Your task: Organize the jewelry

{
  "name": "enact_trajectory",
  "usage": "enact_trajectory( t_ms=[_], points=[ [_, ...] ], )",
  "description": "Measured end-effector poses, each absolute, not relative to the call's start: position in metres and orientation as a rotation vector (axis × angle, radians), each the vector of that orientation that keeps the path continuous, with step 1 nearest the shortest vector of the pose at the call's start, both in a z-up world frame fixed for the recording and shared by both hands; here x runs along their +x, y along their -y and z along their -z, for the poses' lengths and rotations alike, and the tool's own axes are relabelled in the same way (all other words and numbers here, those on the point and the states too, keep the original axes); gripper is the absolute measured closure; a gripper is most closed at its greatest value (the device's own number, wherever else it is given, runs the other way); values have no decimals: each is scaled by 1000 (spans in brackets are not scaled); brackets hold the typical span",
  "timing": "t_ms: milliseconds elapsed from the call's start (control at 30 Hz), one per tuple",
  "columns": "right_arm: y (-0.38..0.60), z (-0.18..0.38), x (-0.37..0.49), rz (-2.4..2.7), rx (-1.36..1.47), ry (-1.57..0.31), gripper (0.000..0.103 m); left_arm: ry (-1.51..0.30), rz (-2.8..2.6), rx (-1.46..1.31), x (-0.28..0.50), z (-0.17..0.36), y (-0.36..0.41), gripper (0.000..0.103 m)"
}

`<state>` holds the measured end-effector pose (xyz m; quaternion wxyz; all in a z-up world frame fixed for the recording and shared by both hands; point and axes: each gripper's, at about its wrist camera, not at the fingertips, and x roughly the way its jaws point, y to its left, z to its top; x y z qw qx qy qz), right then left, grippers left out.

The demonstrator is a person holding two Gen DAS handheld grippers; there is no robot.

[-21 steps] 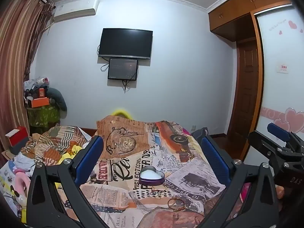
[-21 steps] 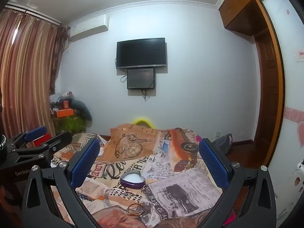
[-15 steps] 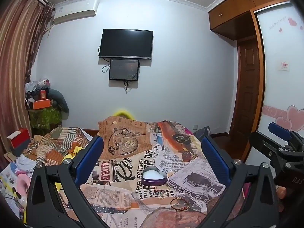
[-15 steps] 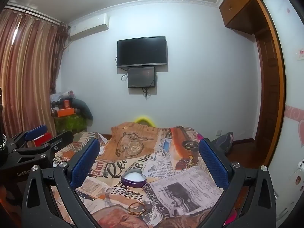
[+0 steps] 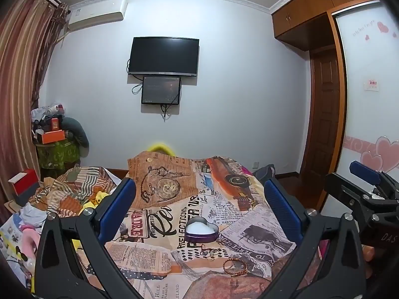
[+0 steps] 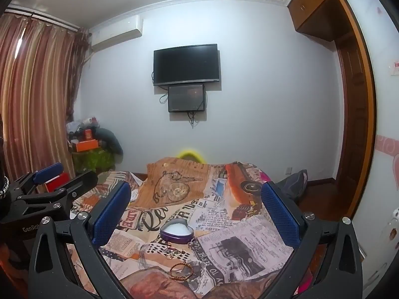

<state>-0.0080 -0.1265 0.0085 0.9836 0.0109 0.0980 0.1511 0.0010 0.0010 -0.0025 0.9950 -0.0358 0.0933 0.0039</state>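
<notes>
A purple heart-shaped box [image 5: 201,230] with a white lining sits open on the newspaper-print cloth [image 5: 159,254]. In front of it lie small rings [image 5: 210,252] and a brown braided bracelet [image 5: 235,266]. The box [image 6: 176,231], rings [image 6: 173,253] and bracelet [image 6: 181,270] also show in the right wrist view. My left gripper [image 5: 199,206] is open and empty, held above the cloth behind the jewelry. My right gripper [image 6: 195,206] is open and empty at about the same height. Each gripper shows at the edge of the other's view.
The cloth covers a bed or table with rumpled striped fabric [image 5: 64,194] and clutter at its left. A TV [image 5: 163,56] hangs on the far wall. A wardrobe and wooden door [image 5: 324,114] stand at the right, curtains [image 6: 32,94] at the left.
Both grippers have tilted or moved slightly, so the box and jewelry sit a little higher in both views. Both stay open and empty.
</notes>
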Motion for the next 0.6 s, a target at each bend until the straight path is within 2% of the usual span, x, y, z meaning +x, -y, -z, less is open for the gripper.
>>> enact_trajectory(
  t_ms=[600],
  points=[
    [128,-11,-6,-306,29,-199,0,-190,-2,-64,2,3,2,0]
  ],
)
